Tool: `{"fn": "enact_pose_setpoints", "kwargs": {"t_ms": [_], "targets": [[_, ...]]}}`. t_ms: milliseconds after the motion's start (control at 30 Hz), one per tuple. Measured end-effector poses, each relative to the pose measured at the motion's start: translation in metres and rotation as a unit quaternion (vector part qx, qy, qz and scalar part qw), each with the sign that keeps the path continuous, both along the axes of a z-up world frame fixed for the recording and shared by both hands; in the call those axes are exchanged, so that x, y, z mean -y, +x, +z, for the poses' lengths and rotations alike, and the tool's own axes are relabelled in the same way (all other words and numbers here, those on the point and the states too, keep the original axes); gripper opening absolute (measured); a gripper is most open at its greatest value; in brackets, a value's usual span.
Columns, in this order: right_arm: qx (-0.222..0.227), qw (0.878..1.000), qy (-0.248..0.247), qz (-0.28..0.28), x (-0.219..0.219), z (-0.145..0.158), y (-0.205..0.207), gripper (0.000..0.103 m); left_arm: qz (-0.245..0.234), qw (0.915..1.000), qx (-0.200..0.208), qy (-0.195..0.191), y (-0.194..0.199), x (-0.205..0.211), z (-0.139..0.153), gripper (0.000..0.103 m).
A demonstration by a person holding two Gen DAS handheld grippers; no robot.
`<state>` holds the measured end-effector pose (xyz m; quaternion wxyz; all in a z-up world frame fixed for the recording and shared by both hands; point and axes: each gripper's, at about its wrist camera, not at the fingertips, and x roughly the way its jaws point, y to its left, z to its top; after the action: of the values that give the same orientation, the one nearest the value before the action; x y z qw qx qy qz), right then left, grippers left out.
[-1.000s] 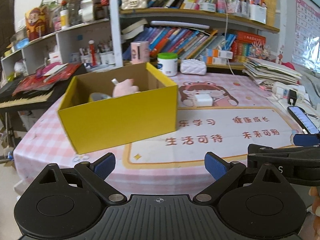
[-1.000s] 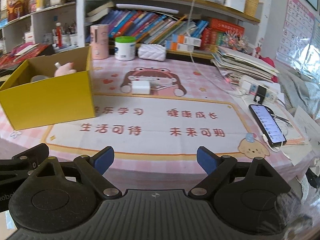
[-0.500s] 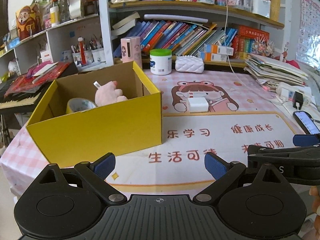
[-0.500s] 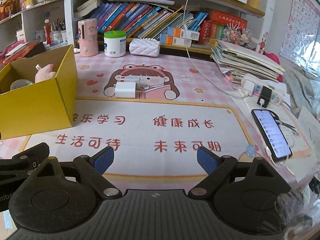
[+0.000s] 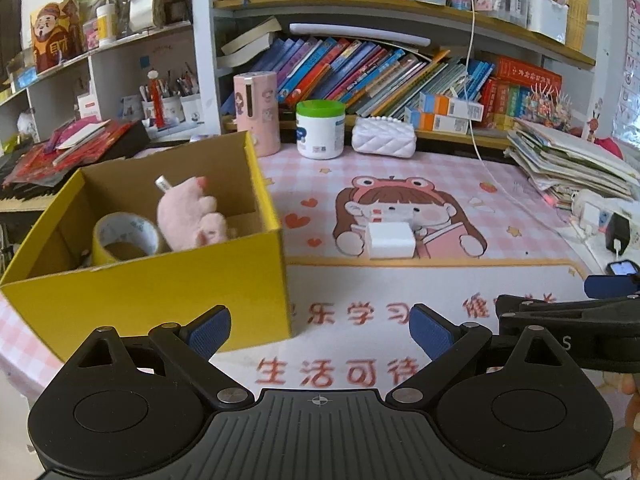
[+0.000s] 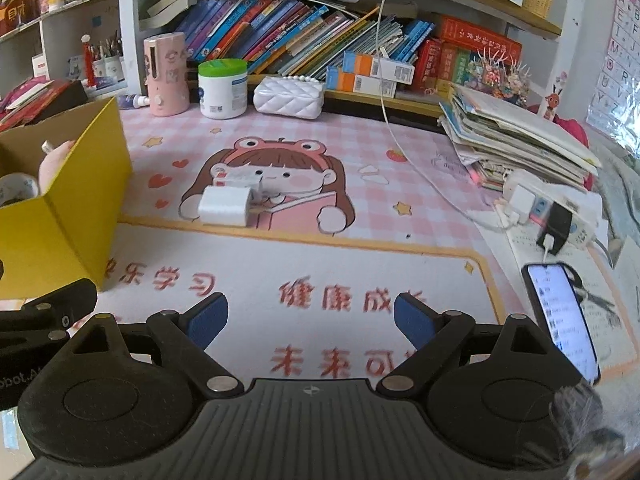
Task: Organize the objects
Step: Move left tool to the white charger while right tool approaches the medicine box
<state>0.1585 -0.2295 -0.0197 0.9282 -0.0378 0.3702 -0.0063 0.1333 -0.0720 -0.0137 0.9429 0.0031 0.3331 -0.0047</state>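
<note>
**White charger block dead ahead, both jaws wide apart**

The white charger block [image 5: 391, 240] lies flat on the cartoon girl printed on the desk mat [image 5: 500, 216], out in the open; from your left gripper [image 5: 320, 330] it sits ahead and a touch right of centre, well apart from the blue pads [image 5: 210, 330]; from your right gripper [image 6: 311, 322] it is ahead and to the left [image 6: 225, 205], again well apart from the tips; both sets of jaws stand spread and hold nothing.

Just to the left of the block you have the yellow box [image 5: 168, 300], open at the top; inside it a pink plush toy [image 5: 188, 216] leans beside a roll of tape [image 5: 124, 238]; the box's near wall sits close in front of your left pad.

Further back, against the bookshelf, stand a pink cylinder [image 5: 256, 114], a green-lidded white jar [image 5: 321, 130] and a quilted white pouch [image 5: 384, 142]; off to your right a lit phone [image 6: 560, 314] lies on the mat's edge, with a power strip [image 6: 560, 208] and a stack of papers [image 6: 520, 140] beyond it.
</note>
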Motion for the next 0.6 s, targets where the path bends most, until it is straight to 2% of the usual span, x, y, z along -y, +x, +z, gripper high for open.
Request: {"fn": "enact_pose_setpoints", "kwargs": {"t_ms": [600], "targets": [[0.015, 0.999, 0.027, 0.014, 0.043, 0.003, 0.060, 0.087, 0.008, 0.9999, 0.011, 0.007, 0.045, 0.039, 0.004, 0.096]]}}
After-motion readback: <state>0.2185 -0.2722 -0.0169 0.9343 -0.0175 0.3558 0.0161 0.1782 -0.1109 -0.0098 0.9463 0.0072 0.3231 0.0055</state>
